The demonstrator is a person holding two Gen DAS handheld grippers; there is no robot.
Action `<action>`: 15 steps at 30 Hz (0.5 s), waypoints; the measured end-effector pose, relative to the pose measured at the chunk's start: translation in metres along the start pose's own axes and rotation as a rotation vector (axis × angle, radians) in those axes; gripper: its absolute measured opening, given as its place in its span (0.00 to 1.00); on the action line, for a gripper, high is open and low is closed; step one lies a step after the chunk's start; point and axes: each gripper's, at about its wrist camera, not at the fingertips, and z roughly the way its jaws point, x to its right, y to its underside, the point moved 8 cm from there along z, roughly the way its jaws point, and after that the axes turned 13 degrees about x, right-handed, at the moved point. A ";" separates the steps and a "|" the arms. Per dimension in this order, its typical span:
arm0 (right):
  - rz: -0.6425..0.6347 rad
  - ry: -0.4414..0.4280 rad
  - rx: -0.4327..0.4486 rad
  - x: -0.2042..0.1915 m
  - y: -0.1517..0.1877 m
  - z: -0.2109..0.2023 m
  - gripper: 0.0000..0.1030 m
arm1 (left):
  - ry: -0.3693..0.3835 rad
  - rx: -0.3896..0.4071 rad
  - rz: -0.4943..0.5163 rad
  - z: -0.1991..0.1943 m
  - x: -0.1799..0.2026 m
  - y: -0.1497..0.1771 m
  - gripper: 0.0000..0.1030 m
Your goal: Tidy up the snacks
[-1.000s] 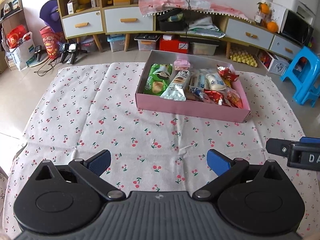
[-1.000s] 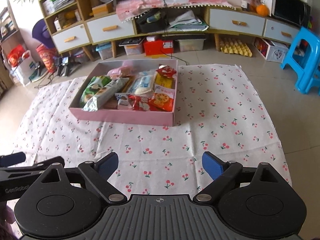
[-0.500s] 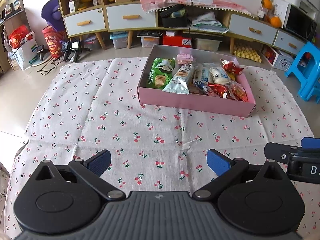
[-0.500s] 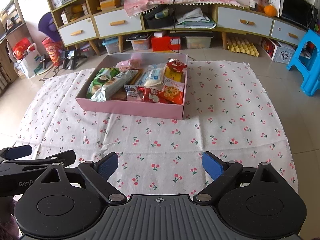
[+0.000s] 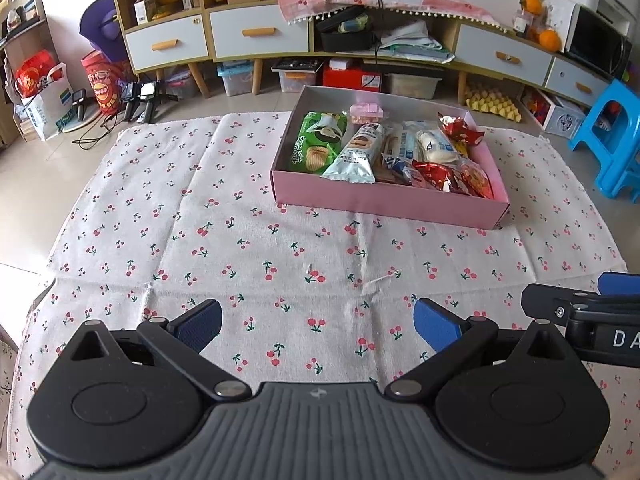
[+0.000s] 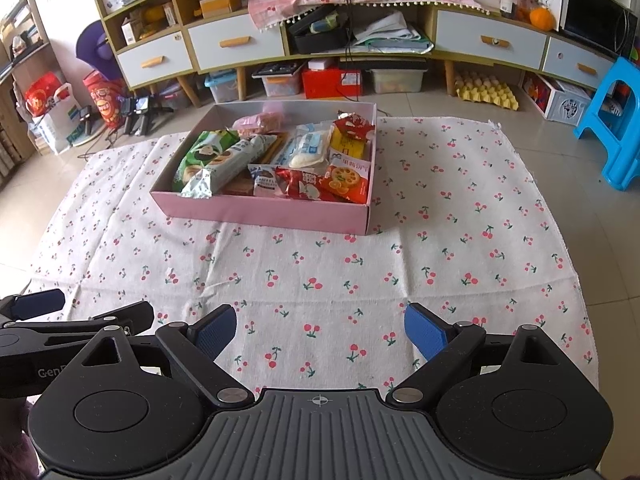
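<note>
Two hand-held grippers hang over a white cloth printed with small red cherries, which is spread on the tiled floor. The left gripper has its blue-padded jaws wide apart, with nothing between them, only the cloth below. The right gripper has its jaws also wide apart and empty. Each one shows at the side of the other's view, so they are just beside each other, over the near edge of the cloth.

The shallow pink cardboard box stands on the far half of the cloth, close to its far edge and well apart from both grippers. It is full of snacks in wrappers. A green packet of biscuits lies along its left wall, and a long pale silver-blue packet leans just beside it. A red and orange packet lies in the near right corner. A small pink packet rests at the far wall.
</note>
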 end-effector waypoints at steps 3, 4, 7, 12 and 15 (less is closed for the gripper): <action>0.000 0.000 0.000 0.000 0.000 0.000 0.90 | 0.001 0.000 0.001 0.000 0.000 0.000 0.99; 0.000 0.000 0.000 0.000 0.000 0.000 0.90 | 0.001 0.000 0.000 0.000 0.000 0.000 0.99; -0.001 0.001 -0.003 0.000 0.001 0.001 0.90 | 0.001 -0.001 0.000 0.000 0.000 0.000 0.99; -0.005 0.000 -0.009 0.000 0.003 0.002 0.90 | 0.007 -0.007 0.000 0.001 0.001 0.003 0.99; -0.005 0.000 -0.009 0.000 0.003 0.002 0.90 | 0.011 -0.010 0.001 0.001 0.002 0.004 0.99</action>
